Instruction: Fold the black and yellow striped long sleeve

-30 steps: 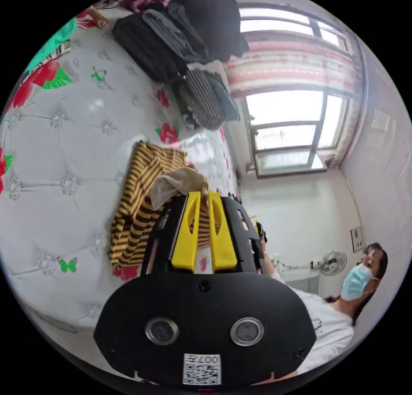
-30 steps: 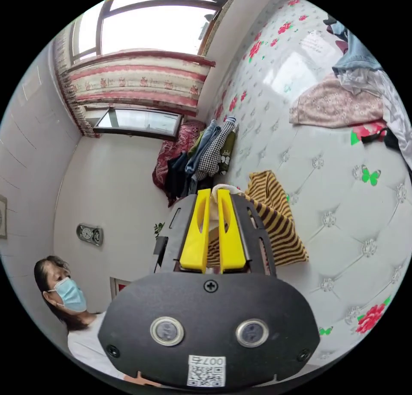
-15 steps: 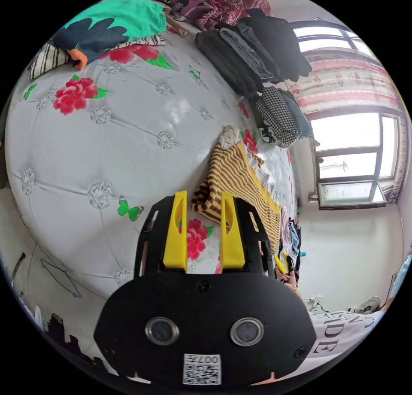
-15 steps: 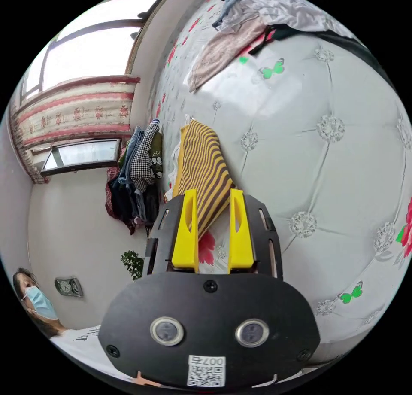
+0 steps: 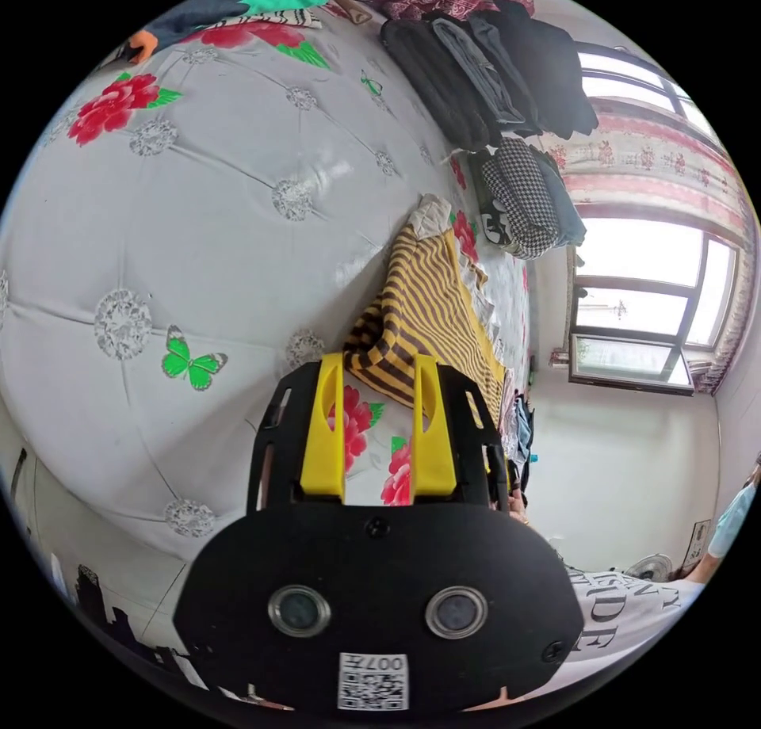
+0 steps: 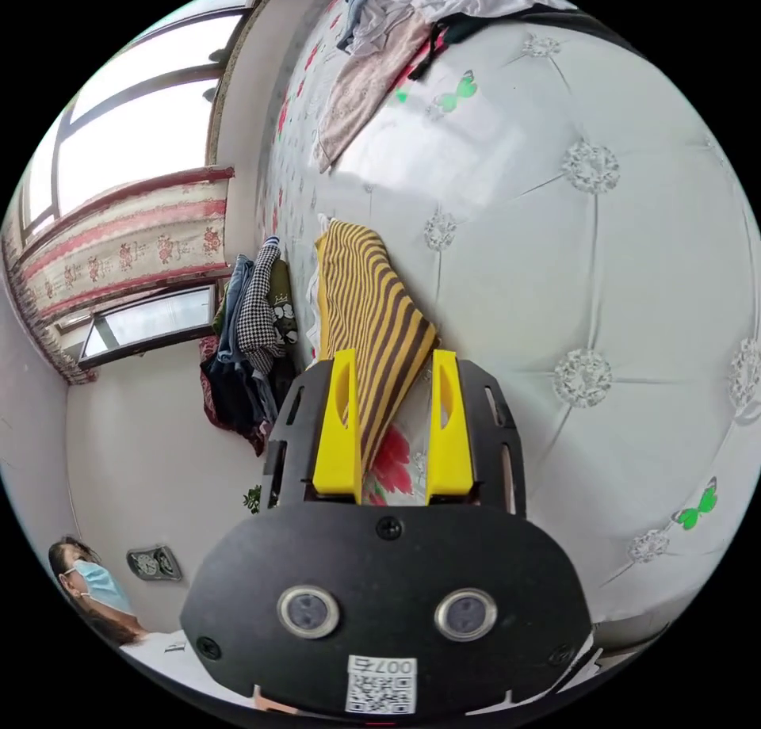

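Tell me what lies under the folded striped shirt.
The striped shirt rests on the white tufted bedcover printed with red flowers. A pale cloth edge peeks out at its far end. Anything else beneath is covered.

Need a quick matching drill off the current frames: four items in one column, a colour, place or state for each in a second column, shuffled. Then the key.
Column 1
1. striped long sleeve
2. left gripper
3. butterfly print
4. houndstooth garment

Column 2
A. green, on the white bedspread
B. folded, lying flat on the bed
C. in the clothes pile near the window
D. jaws apart, holding nothing

Pairs: 1-B, 2-D, 3-A, 4-C
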